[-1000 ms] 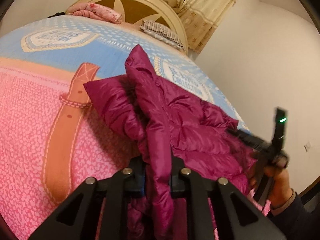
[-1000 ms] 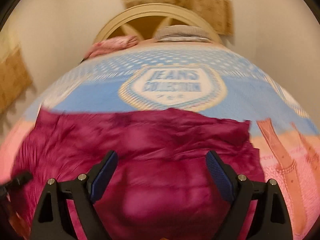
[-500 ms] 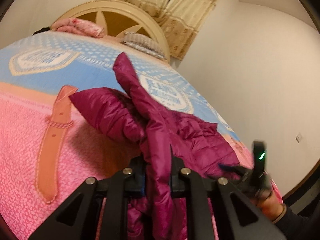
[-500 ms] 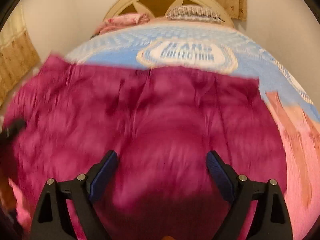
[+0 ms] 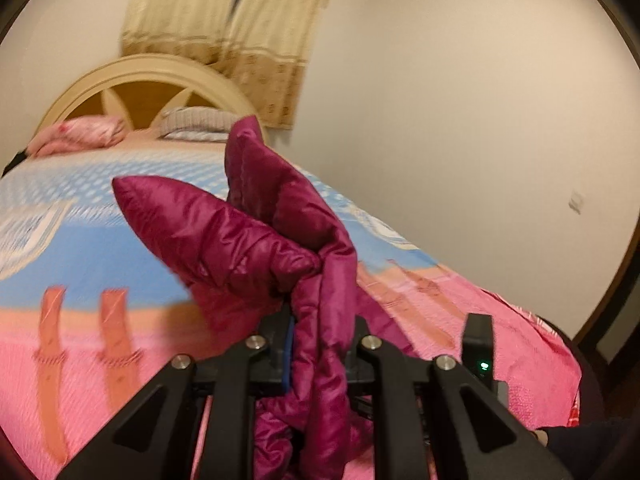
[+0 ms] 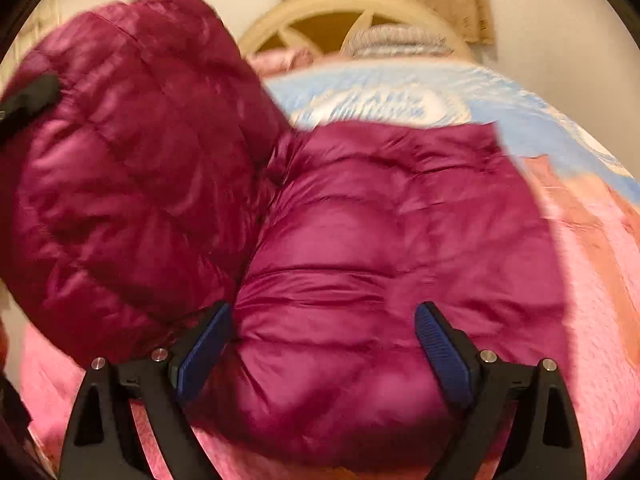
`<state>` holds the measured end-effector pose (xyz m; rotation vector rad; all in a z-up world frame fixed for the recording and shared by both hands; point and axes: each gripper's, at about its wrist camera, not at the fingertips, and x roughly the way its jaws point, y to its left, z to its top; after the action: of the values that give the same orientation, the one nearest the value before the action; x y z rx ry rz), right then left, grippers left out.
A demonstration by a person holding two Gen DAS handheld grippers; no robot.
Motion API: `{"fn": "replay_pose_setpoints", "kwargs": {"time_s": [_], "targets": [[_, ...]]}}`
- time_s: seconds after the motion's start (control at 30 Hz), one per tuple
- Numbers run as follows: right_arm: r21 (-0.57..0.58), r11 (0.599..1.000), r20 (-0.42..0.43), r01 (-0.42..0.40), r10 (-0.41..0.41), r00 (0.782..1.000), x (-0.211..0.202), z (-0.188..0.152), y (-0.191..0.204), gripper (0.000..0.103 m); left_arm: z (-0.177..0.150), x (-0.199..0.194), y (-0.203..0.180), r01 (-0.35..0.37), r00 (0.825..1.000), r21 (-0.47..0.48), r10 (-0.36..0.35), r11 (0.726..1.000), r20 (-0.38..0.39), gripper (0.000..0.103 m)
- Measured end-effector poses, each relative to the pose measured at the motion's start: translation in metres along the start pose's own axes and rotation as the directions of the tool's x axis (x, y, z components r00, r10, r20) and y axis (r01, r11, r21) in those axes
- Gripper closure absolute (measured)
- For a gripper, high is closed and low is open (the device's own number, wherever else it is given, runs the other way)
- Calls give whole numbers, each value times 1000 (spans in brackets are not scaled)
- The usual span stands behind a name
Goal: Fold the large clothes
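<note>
Left wrist view
Left gripper (image 5: 320,344): its jaws are clamped on a bunched fold of the jacket (image 5: 248,236), which stands up in front of the camera.
Jacket: the held part is lifted above the bed (image 5: 80,360); a puffy flap and a narrow end point upward.
Right gripper (image 5: 478,354): only a black part with a green light shows at the lower right, so I cannot tell its state here.
Background: headboard (image 5: 132,76) and curtain (image 5: 224,28).

Right wrist view
Right gripper (image 6: 320,344): the jaws are wide apart, with nothing pressed between the blue pads (image 6: 438,354); it hovers over the jacket.
Jacket (image 6: 380,240): the body lies on the bed (image 6: 592,320); the lifted part (image 6: 120,160) hangs over at the left.

Advice for the fold
Left side: I think the lifted part should go across the body and come down flat.
Right side: better to press the body down, so it does not slide on the cover.
Risk: the shiny fabric looks slippery and puffy, and the fold may spring back.
</note>
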<state>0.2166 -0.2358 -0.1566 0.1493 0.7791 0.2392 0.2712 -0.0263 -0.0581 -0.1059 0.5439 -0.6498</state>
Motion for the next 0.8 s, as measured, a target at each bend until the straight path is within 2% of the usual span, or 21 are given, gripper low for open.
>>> {"fn": "replay_pose_setpoints", "kwargs": {"time_s": [0.1, 0.23, 0.27, 0.33, 0.4, 0.47, 0.5, 0.57, 0.63, 0.7, 0.8], "targets": [[69, 997, 60, 22, -26, 998, -23, -8, -30, 10, 3, 34, -23, 42, 999, 40, -40, 998, -29, 87], [141, 988, 114, 60, -77, 991, -47, -9, -60, 10, -8, 80, -46, 61, 996, 94, -54, 994, -76, 84], [165, 984, 116, 70, -90, 989, -51, -10, -66, 10, -12, 90, -53, 65, 994, 111, -55, 992, -92, 84], [224, 972, 122, 69, -98, 988, -55, -8, -81, 10, -26, 109, -65, 93, 988, 163, -71, 982, -137, 76], [283, 956, 138, 77, -120, 983, -64, -9, -97, 10, -42, 124, -75, 107, 982, 225, -68, 968, -176, 74], [327, 943, 172, 66, -128, 977, -78, -9, -112, 10, -54, 131, -77, 127, 976, 246, -77, 961, -202, 72], [335, 941, 186, 56, -124, 975, -82, -7, -114, 10, -62, 133, -74, 151, 972, 241, -100, 959, -212, 68], [332, 943, 211, 27, -103, 972, -89, 5, -115, 19, -67, 127, -73, 175, 971, 227, -130, 958, -200, 63], [294, 956, 190, -7, -51, 980, -84, 25, -114, 50, -66, 120, -66, 190, 971, 211, -152, 959, -182, 43], [250, 968, 194, -26, -24, 981, -89, 39, -111, 55, -64, 109, -59, 171, 979, 201, -144, 964, -144, 29], [155, 982, 229, -109, 71, 971, -95, 66, -88, 55, -63, 103, -56, 149, 984, 193, -126, 970, -128, 28]]}}
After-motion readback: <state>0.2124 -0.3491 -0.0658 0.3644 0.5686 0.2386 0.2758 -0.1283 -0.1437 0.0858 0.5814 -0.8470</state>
